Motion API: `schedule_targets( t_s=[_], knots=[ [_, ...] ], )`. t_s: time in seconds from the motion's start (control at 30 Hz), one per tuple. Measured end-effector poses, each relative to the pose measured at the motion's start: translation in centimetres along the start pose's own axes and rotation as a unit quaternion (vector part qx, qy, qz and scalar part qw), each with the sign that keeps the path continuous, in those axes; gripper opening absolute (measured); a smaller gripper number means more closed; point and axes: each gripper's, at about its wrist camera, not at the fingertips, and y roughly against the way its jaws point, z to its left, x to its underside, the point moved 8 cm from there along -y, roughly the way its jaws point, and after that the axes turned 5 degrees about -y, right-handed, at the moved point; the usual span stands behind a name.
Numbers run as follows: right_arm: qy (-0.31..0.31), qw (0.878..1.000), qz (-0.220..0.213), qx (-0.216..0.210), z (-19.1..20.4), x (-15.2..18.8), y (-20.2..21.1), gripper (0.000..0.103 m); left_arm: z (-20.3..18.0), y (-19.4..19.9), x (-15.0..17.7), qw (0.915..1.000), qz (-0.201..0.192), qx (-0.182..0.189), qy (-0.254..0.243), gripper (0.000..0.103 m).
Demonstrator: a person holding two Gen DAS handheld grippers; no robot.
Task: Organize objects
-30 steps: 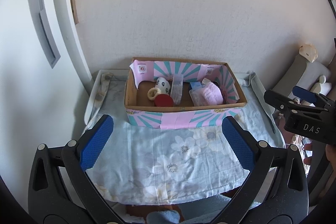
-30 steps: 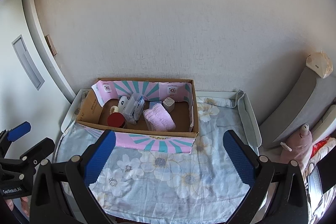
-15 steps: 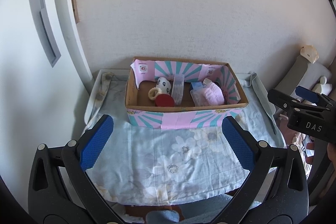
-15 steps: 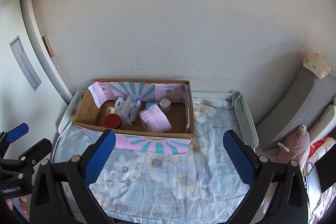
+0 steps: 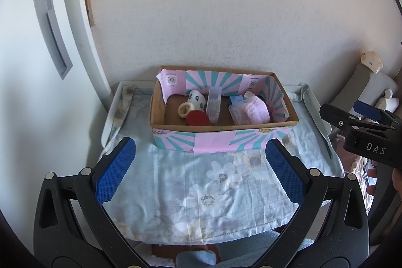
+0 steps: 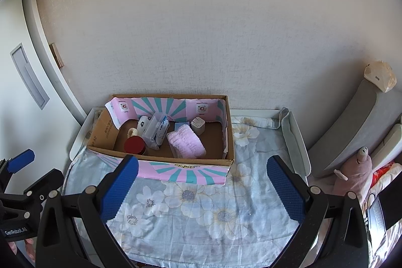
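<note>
Hovering wide-jawed, both grippers (image 5: pixel 201 173) (image 6: pixel 202 189) face the box (image 5: pixel 223 135).

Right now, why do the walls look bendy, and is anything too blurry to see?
Left wrist view: the fisheye lens curves the door frame; the cardboard box stays sharp. Right wrist view: same bending at the edges, soft daylight, and small labels inside the box are too tiny to read.
</note>
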Motion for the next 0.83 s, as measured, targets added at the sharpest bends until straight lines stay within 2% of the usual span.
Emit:
schedule_targets(
  t_s=[0.2,0.33,0.53,0.63,0.83],
  knots=[
    [-0.003,1.0,0.0,0.0,0.0,0.1,0.0,0.102,0.2,0.0,0.0,1.0,-0.002,-0.008,-0.004,0.103],
    [-0.004,1.0,0.0,-0.001,0.0,0.1,0.0,0.102,0.2,-0.1,-0.1,1.0,-0.001,0.0,0.004,0.103],
    [-0.005,1.0,-0.001,0.0,-0.1,0.0,-0.1,0.102,0.4,0.3,-0.4,0.9996,-0.015,-0.024,-0.003,0.103],
    [-0.004,1.0,-0.001,0.002,0.0,0.0,-0.2,0.102,0.6,0.6,-0.6,0.9985,-0.027,-0.047,-0.007,0.103],
    [-0.004,1.0,-0.001,0.003,-0.1,-0.1,-0.2,0.102,0.7,0.7,-0.9,0.9984,-0.038,-0.041,-0.003,0.103]
  ],
)
